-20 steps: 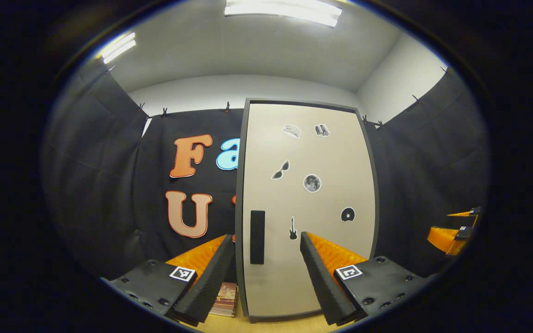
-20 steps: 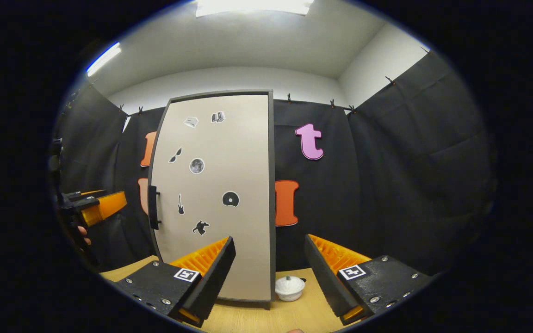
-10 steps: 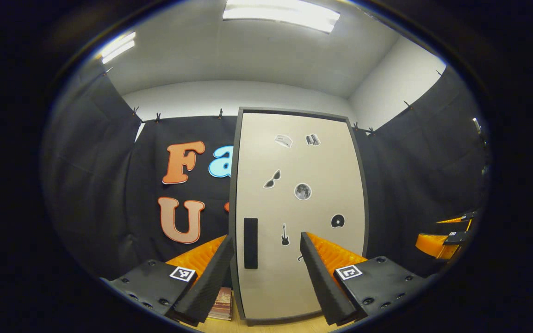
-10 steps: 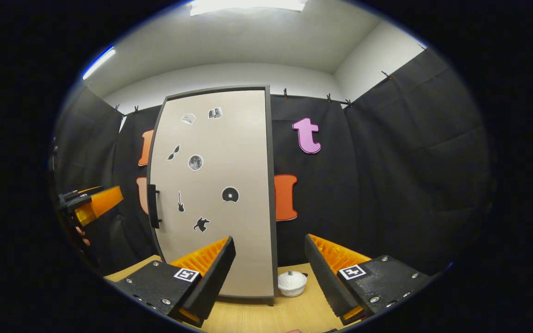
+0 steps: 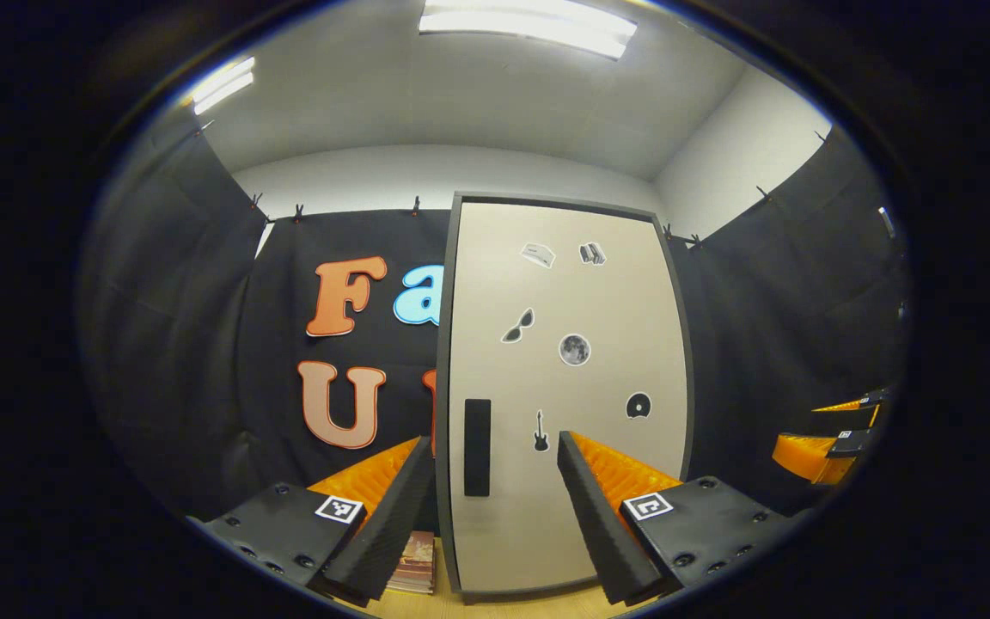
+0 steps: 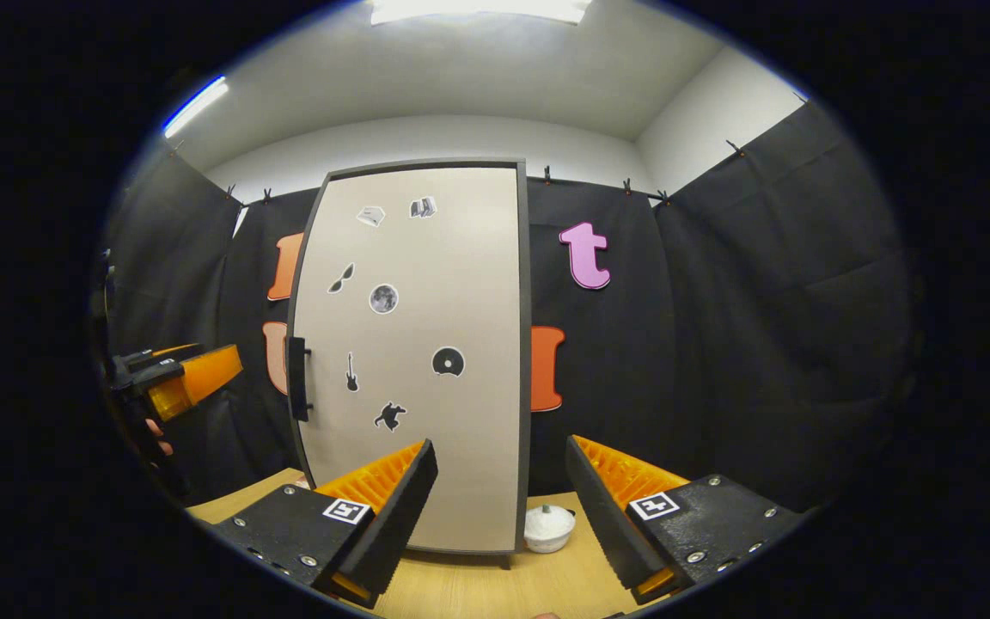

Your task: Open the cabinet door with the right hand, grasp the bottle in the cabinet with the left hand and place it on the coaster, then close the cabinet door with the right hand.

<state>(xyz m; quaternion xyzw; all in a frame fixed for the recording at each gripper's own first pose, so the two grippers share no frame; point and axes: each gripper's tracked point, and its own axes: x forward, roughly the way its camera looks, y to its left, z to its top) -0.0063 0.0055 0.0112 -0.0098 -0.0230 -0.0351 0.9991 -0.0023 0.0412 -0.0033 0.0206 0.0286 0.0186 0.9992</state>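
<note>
In the left gripper view, the left claw (image 5: 495, 490) stood with its fingers apart and nothing between them, facing the cabinet door (image 5: 568, 387), which was closed. The black handle (image 5: 477, 447) ran upright at the door's 8 o'clock edge. Small stickers (image 5: 574, 349) dotted the beige panel. A stack of books (image 5: 417, 563) lay on the wooden bench (image 5: 504, 606) at 6 o'clock, beside the cabinet. The right claw (image 5: 830, 434) showed at 3 o'clock. Ceiling lights (image 5: 529, 19) glowed at 12 o'clock.

In the right gripper view, the right claw (image 6: 499, 499) was likewise spread, holding nothing. The closed cabinet door (image 6: 426, 361) rose at 11 o'clock, its handle (image 6: 296, 378) on the 9 o'clock edge. A white lidded bowl (image 6: 549, 528) sat on the bench (image 6: 495, 589) beside the cabinet's foot. The left claw (image 6: 181, 383) hung at 9 o'clock; whether it was spread I cannot tell here.
</note>
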